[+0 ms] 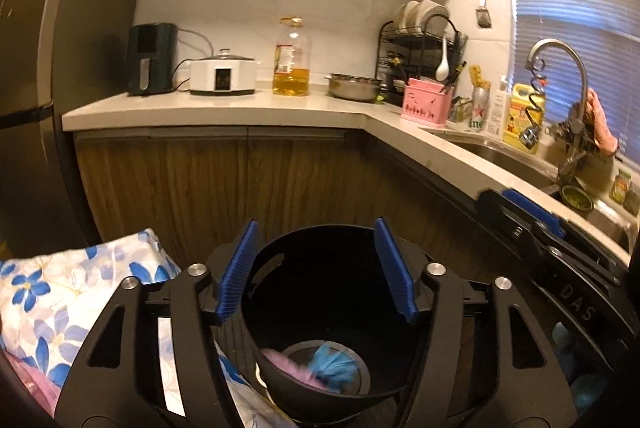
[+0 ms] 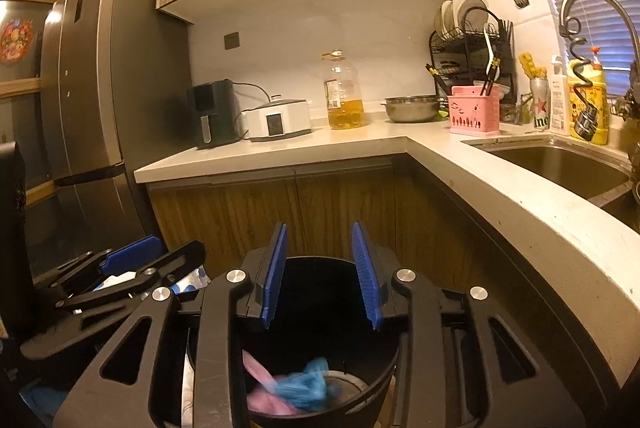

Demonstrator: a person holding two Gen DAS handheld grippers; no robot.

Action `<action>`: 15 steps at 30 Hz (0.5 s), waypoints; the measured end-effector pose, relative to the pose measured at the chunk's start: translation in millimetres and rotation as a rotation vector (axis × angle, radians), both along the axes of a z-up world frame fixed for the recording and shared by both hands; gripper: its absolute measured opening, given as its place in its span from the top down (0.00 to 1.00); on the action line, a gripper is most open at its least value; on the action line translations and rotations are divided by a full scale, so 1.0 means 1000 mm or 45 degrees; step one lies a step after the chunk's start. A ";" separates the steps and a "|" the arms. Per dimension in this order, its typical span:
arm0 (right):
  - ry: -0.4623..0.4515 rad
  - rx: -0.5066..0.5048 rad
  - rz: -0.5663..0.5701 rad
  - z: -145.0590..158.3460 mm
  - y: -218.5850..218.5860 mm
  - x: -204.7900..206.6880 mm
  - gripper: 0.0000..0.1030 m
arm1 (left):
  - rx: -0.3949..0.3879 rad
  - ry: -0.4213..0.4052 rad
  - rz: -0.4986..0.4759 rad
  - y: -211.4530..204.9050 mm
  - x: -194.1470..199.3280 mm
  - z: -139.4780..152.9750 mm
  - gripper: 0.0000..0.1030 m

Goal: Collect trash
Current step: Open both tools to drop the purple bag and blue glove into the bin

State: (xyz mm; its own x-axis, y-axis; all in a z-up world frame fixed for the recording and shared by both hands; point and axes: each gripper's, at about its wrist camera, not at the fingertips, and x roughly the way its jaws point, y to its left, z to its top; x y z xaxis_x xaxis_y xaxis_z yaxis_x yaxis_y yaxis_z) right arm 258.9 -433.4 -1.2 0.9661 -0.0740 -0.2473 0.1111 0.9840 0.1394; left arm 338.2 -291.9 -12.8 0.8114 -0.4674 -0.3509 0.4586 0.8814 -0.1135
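A round black bin (image 1: pixel 320 292) stands on the floor under both grippers. At its bottom lie a crumpled blue plastic bag (image 1: pixel 334 364) and a pink one (image 1: pixel 288 364) beside it. My left gripper (image 1: pixel 316 248) hangs over the bin's mouth, open, with nothing between its blue pads. In the right wrist view the same bin (image 2: pixel 320 308) holds the blue bag (image 2: pixel 304 390) and the pink bag (image 2: pixel 264 400). My right gripper (image 2: pixel 319 244) is open above it, jaws narrower and empty. The two grippers sit side by side.
A white sheet with blue flowers (image 1: pixel 60 300) lies just left of the bin. Wooden cabinet doors (image 1: pixel 224 187) stand close behind it, with an L-shaped counter (image 2: pixel 520 203) and sink (image 2: pixel 560 163) to the right. A grey fridge (image 2: pixel 88 107) stands at the left.
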 end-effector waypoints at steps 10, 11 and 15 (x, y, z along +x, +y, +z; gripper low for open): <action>0.013 0.036 0.004 -0.004 0.013 -0.023 0.38 | -0.012 -0.004 0.132 0.038 -0.030 0.002 0.15; 0.013 0.035 0.003 -0.003 0.016 -0.027 0.34 | -0.005 -0.011 0.150 0.043 -0.037 0.002 0.13; 0.005 0.051 0.024 -0.002 0.028 -0.045 0.26 | 0.004 -0.049 0.213 0.064 -0.067 0.003 0.06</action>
State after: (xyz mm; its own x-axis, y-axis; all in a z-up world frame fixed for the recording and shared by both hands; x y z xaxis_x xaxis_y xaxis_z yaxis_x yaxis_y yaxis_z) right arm 214.2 -405.2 -3.1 0.9663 -0.0461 -0.2531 0.0934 0.9796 0.1782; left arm 271.6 -228.3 -9.5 0.8908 -0.3235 -0.3191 0.3093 0.9461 -0.0957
